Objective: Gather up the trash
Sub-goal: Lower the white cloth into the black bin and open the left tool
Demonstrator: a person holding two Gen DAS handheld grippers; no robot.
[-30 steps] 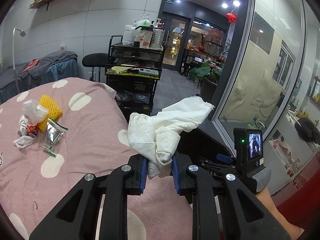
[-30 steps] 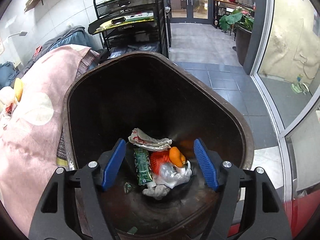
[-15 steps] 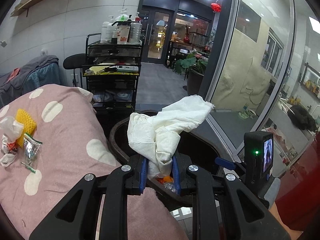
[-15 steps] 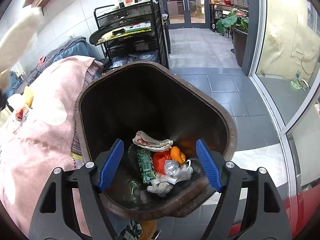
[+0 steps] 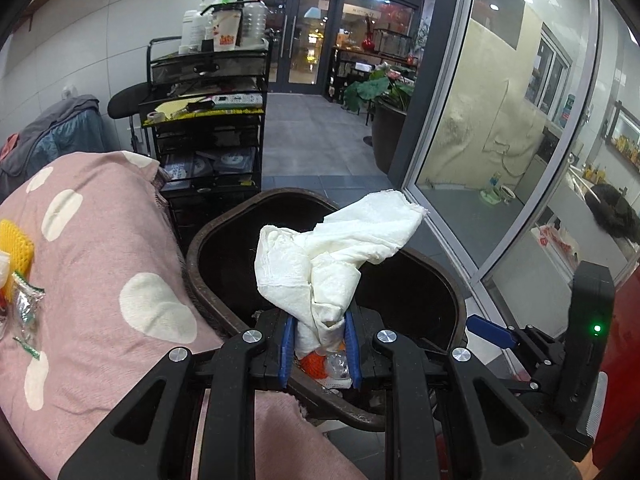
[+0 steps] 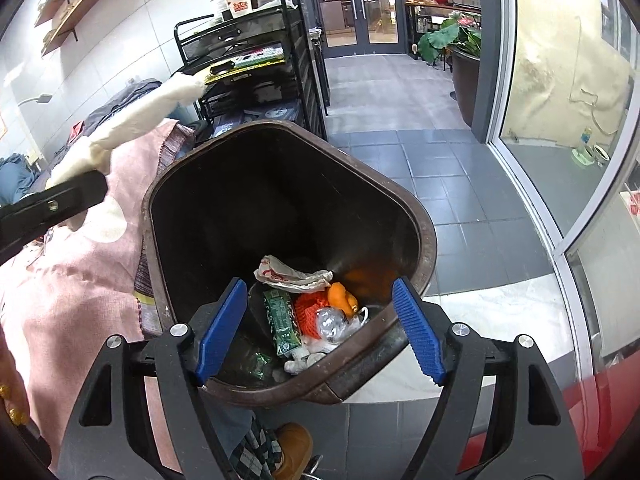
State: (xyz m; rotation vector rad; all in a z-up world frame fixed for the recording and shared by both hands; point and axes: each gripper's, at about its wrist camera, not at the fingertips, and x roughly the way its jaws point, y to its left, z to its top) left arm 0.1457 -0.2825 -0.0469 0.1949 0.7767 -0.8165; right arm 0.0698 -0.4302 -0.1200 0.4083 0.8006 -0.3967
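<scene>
Left wrist: tissue over bin rim

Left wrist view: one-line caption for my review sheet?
Left gripper clamps a crumpled white tissue above the open brown bin.

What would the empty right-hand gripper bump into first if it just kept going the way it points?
Probably the trash at the bottom of the brown bin: the right gripper points down into it, toward the green carton. Depth is uncertain.

White tissue, brown bin
</scene>
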